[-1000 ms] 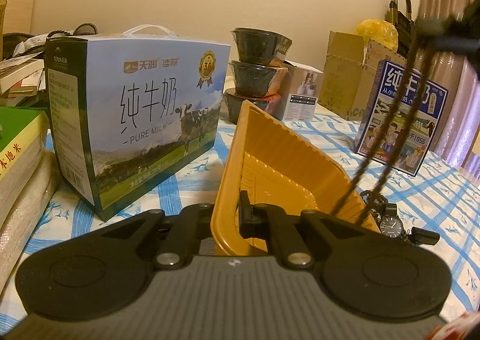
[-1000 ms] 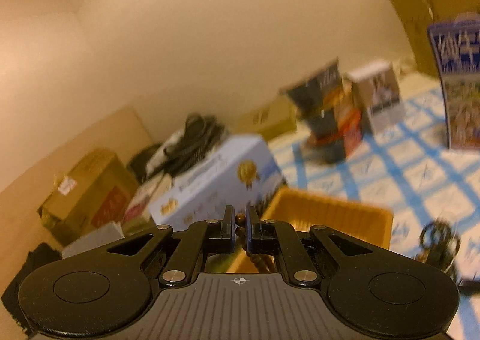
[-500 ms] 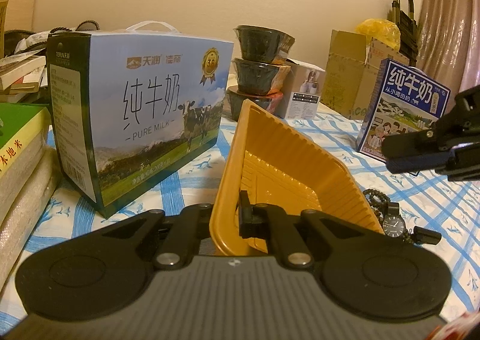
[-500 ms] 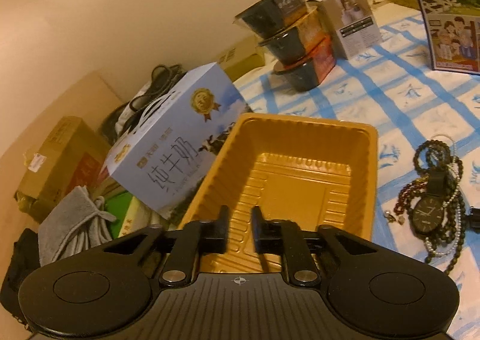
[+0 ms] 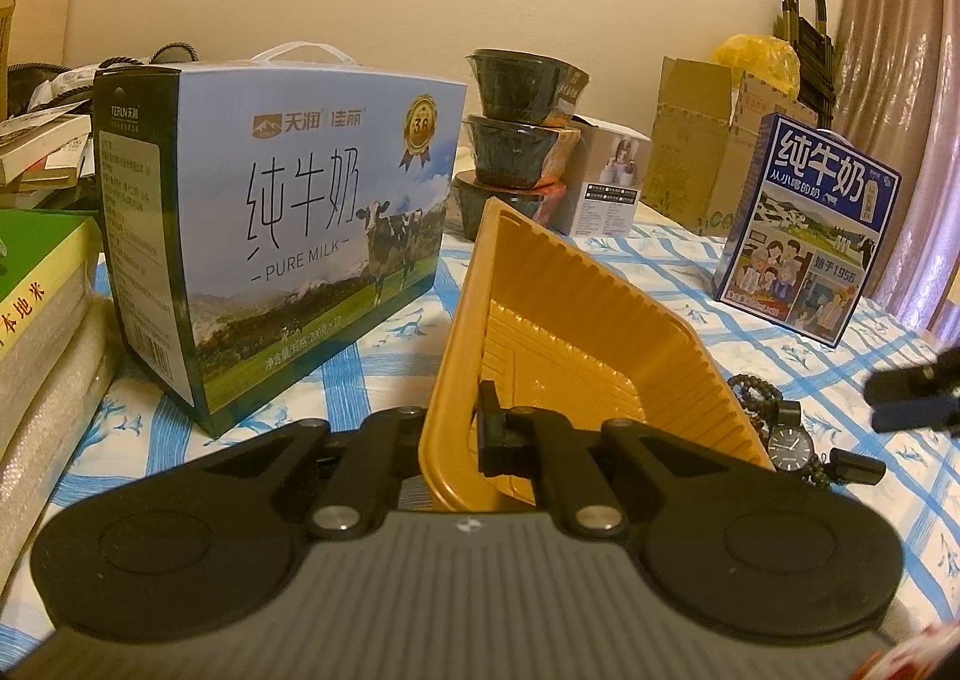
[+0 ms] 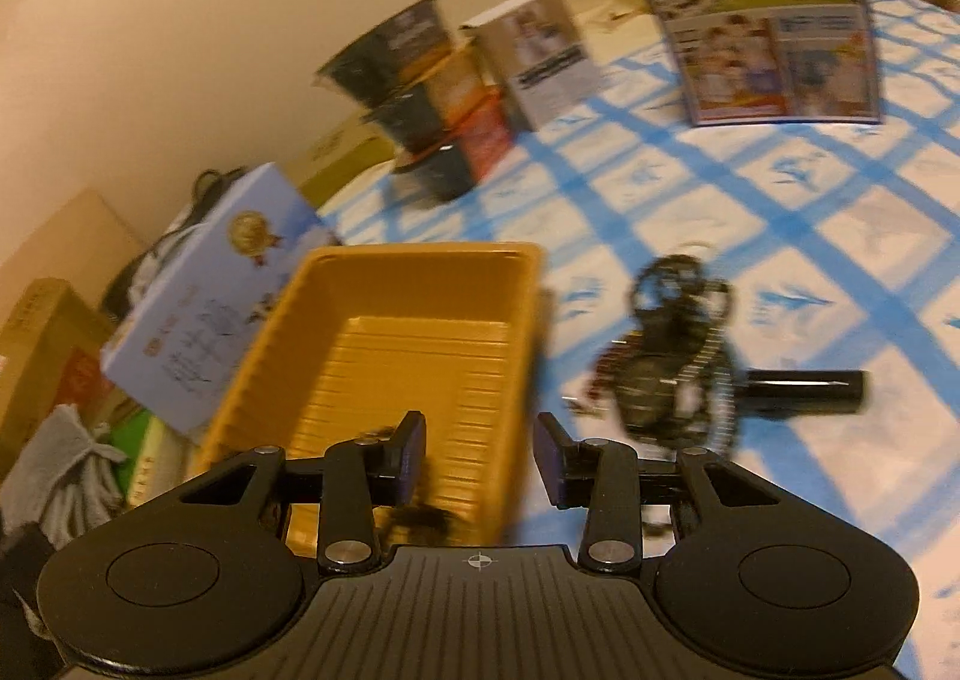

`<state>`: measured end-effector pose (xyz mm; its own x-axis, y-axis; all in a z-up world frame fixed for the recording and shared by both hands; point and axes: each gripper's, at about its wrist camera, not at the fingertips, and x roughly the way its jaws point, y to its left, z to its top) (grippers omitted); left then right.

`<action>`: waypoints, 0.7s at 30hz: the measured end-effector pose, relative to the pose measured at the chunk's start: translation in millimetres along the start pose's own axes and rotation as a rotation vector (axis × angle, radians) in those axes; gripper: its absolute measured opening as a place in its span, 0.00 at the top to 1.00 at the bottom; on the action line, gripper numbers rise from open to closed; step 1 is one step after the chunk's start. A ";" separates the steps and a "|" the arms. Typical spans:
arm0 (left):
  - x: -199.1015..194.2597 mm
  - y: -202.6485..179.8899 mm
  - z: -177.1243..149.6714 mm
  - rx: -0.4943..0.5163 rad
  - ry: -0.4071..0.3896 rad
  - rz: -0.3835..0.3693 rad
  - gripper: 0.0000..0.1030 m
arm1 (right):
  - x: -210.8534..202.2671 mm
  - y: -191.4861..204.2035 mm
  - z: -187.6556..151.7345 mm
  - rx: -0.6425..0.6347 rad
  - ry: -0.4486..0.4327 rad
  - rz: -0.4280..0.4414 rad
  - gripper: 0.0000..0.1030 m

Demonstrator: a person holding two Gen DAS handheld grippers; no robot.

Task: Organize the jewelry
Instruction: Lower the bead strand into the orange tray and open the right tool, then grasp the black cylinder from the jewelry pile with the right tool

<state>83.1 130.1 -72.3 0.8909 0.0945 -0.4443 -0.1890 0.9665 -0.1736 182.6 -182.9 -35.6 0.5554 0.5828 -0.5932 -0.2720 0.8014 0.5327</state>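
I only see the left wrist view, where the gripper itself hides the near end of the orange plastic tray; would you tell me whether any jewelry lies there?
Observer: Yes. The right wrist view shows a dark blurred clump, probably beads, on the floor of the orange plastic tray at its near end.
Operator: Is the right gripper holding anything?
Observer: No. The right gripper has just been opening its jaws, and its pads press on nothing.
Operator: What else is in the pile beside the tray?
Observer: A silvery chain and some reddish beads, lying on the blue-checked cloth.
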 end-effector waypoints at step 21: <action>2.1 -0.1 0.6 0.018 0.004 0.017 0.94 | -18.6 -98.0 -6.9 -0.219 -0.036 -0.244 0.37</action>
<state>85.3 130.4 -72.7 0.8859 0.1098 -0.4506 -0.1966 0.9689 -0.1504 193.6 -271.3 -80.9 0.6514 0.3678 -0.6636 -0.2879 0.9291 0.2323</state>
